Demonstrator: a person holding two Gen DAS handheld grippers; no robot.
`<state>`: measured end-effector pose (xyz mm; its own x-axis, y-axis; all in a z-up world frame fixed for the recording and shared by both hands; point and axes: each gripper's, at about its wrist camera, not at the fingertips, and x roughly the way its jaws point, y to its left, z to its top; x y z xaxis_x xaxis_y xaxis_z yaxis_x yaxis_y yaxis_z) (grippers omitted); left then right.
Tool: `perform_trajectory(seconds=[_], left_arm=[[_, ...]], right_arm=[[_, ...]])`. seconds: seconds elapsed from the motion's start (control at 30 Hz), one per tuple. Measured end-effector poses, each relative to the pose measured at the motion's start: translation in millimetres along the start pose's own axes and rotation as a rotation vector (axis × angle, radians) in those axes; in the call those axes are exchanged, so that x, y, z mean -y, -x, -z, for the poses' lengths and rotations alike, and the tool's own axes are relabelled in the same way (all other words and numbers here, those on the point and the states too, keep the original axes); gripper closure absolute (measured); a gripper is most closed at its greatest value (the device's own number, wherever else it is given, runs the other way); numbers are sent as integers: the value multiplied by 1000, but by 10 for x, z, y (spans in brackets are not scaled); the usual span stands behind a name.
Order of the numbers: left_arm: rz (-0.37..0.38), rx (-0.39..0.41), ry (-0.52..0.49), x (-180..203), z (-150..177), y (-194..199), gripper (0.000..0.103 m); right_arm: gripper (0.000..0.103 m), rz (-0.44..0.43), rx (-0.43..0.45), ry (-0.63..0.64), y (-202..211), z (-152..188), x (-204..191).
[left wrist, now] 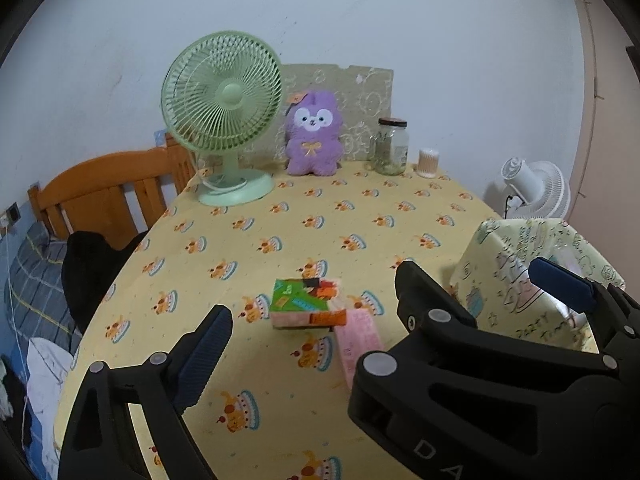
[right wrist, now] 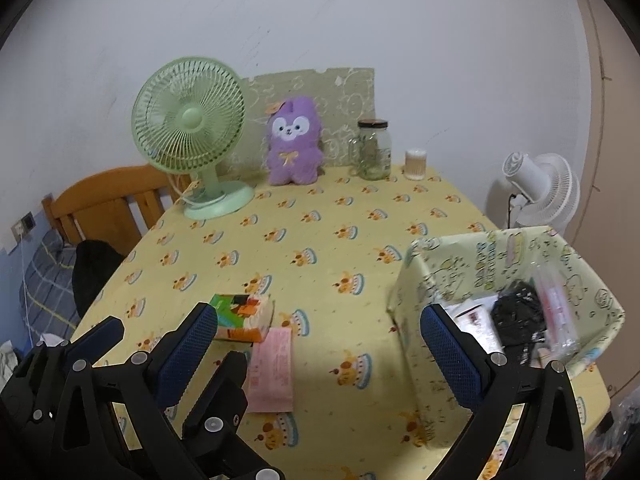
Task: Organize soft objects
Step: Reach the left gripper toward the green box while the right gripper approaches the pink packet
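A purple plush toy (left wrist: pixel 314 136) (right wrist: pixel 294 142) sits upright at the table's far edge against a patterned board. Nearer, a colourful soft pack (left wrist: pixel 306 306) (right wrist: pixel 244 318) lies beside a flat pink packet (left wrist: pixel 358 340) (right wrist: pixel 272 372). A pale yellow fabric bin (left wrist: pixel 500 248) (right wrist: pixel 440 264) stands at the right. It holds a black bundle (right wrist: pixel 518 316), a clear tube (right wrist: pixel 556 312) and a white packet. My left gripper (left wrist: pixel 320 316) is open over the pack and packet with nothing in it. My right gripper (right wrist: pixel 320 316) (left wrist: pixel 486 280) is open and empty just left of the bin; it hides the left gripper's right finger.
A green desk fan (left wrist: pixel 222 116) stands at the back left. A glass jar (left wrist: pixel 390 146) and a cotton-swab tub (left wrist: pixel 428 162) stand at the back right. A white fan (right wrist: pixel 540 188) is beyond the table's right edge. A wooden chair (left wrist: pixel 104 196) is on the left.
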<state>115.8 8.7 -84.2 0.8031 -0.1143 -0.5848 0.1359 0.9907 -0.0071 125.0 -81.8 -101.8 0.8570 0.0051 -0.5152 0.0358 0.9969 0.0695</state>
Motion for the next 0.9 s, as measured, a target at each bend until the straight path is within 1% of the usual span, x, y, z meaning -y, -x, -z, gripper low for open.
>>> perform_trajectory(seconds=[0.23,0.3,0.47,0.63,0.7,0.87,0.9], left_arm=[[-25,-48,28,-151,112,-145,11],[-30,-68,34,-198,145,-207,13],[-37,-107,44,-255,210,-339,14],[-47,-151,51,-307,284,-486,14],[-51,-169,55,-331,317,-546,14],[-58,-214,64,-377,376,-675,14],[-58,-224,66,-382,382,-695,14]], right_arm=[[0,-26,-53,24,-212,93,-147],[0,-29,-74,26,-285,125,-183],[1,-29,-114,34,-448,204,-238],[11,-51,-187,55,-660,276,-290],[13,-56,-219,57,-747,312,-307],[18,-50,-263,66,-888,388,-339],[21,-50,-271,67,-912,398,-344]])
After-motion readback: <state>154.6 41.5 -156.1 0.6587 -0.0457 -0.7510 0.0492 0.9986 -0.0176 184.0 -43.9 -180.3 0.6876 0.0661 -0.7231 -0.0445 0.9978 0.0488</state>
